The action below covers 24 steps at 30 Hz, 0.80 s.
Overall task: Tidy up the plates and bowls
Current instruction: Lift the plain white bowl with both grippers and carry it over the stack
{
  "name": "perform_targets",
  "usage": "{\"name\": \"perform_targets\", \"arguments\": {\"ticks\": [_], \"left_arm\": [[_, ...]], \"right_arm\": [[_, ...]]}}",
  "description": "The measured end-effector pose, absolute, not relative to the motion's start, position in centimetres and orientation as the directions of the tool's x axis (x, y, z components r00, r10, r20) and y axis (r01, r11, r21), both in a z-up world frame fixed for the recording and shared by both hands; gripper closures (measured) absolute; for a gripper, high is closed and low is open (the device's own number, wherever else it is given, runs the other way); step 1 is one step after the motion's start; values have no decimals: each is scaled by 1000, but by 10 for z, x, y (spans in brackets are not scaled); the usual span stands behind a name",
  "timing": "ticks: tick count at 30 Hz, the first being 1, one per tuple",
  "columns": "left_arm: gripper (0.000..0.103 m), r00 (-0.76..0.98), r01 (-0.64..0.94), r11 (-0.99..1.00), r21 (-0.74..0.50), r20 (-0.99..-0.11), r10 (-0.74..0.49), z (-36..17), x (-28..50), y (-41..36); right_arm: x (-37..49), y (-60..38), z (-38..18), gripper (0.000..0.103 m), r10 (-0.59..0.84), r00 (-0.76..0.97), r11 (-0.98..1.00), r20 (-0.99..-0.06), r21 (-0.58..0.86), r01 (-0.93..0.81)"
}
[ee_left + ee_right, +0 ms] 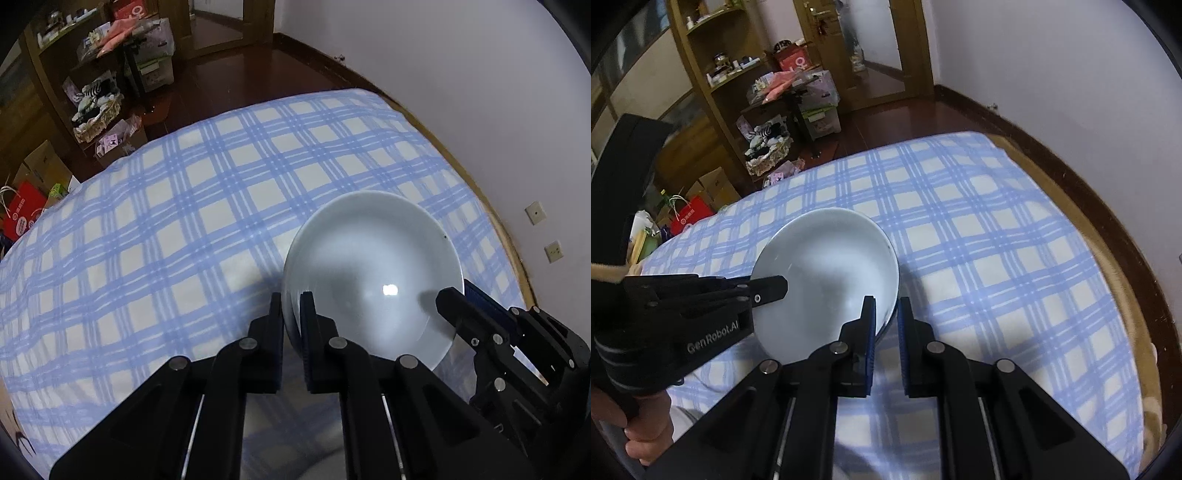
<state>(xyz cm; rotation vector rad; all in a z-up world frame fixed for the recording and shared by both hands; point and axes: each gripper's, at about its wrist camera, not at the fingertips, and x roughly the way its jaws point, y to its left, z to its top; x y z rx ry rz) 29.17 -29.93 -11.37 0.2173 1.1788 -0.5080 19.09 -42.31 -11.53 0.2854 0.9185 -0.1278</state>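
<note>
over the checked bed both my grippers clamp one white bowl's rim; nothing stacked yet, sorting barely begun.

blue plaid bedsheet, wooden shelf, red bag, perhaps paper.

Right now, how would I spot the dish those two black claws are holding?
Find the bed with the blue-and-white checked cover by the white wall. On its near side is a round, glossy pale-blue ceramic bowl. It is the only dish in view, pinched at opposite rims by the left gripper and right gripper.
</note>
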Motion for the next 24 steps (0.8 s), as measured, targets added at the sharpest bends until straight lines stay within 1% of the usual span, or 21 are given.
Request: {"name": "perform_targets", "arguments": {"ticks": [3,11,15,21,22,24], "left_arm": [[95,301,472,873,-125,-908,-293,-97,282,-287],[94,334,466,874,-135,-889,-315,-54,247,-259],[94,334,466,874,-137,-887,-317,-41,229,-248],[94,337,473,872,-128,-888,-313,-32,197,-233],[94,336,474,870,-135,-886,-320,-31,192,-230],[91,305,490,853,-182,-880,-363,-29,182,-227]], "right_arm": [[180,-418,-98,91,24,624,956,-781,199,213],[147,-401,-67,92,53,649,955,-759,229,189],[125,-392,-58,94,70,657,947,-751,256,192],[95,-373,-39,94,60,673,949,-737,250,190],[89,-370,-35,102,80,685,949,-724,265,170],[82,-364,-28,102,177,700,929,-692,353,113]]}}
